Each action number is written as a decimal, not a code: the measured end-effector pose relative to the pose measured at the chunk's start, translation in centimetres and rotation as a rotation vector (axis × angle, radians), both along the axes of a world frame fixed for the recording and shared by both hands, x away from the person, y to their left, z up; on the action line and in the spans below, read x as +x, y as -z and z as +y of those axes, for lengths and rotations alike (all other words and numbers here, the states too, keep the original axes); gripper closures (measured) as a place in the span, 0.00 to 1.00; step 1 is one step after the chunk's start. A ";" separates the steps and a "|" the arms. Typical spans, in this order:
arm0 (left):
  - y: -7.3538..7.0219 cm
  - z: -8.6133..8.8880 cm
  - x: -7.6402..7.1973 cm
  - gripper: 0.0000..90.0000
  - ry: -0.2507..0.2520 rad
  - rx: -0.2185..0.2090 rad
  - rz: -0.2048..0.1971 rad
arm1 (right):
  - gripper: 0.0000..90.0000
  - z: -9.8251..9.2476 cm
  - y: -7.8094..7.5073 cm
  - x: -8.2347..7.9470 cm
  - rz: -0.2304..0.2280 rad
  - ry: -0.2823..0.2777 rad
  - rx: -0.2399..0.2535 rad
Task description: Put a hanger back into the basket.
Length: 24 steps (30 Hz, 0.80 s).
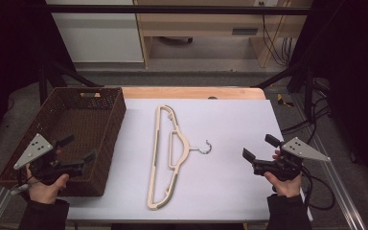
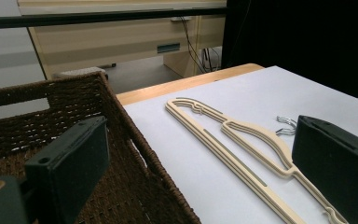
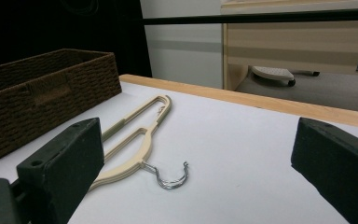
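Our left gripper [image 1: 79, 152] hangs with its jaws spread wide and nothing between them, over the near right corner of the brown woven basket [image 1: 106, 101]. Our right gripper [image 1: 260, 149] is likewise released and empty, hovering above the white table [image 1: 230, 120] near its right edge, jaws aimed toward the middle. Between them the cream hanger [image 1: 166, 158] lies flat on the table, well apart from both, its long bar running away from us and its metal hook [image 1: 205, 146] pointing at our right gripper. We judge that this suits a pickup from the right, with the basket waiting alongside.
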<state>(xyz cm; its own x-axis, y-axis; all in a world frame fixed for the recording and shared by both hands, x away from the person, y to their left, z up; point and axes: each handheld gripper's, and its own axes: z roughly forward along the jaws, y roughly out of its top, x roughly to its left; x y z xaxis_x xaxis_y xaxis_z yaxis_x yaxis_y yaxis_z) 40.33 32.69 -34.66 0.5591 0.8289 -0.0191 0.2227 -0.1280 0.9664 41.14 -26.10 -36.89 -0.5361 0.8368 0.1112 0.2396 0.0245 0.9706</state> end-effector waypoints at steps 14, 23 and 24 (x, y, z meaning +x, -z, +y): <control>0.1 0.1 0.1 0.04 -0.006 0.000 0.001 | 0.12 3.7 0.4 2.3 0.036 -0.119 -0.065; -0.1 0.7 -0.1 0.04 -0.016 -0.006 -0.004 | 0.21 7.6 0.9 5.0 0.087 -0.208 -0.149; -0.1 0.9 -0.1 0.04 -0.015 0.000 -0.003 | 0.22 8.0 1.1 5.4 0.086 -0.216 -0.164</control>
<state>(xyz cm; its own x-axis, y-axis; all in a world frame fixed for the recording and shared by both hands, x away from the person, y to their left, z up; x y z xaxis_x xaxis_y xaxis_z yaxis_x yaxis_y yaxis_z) 40.20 33.57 -34.56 0.5469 0.8370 -0.0171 0.2216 -0.1251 0.9671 46.54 -18.14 -37.95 -0.6985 0.7146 0.0372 0.2934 0.2386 0.9257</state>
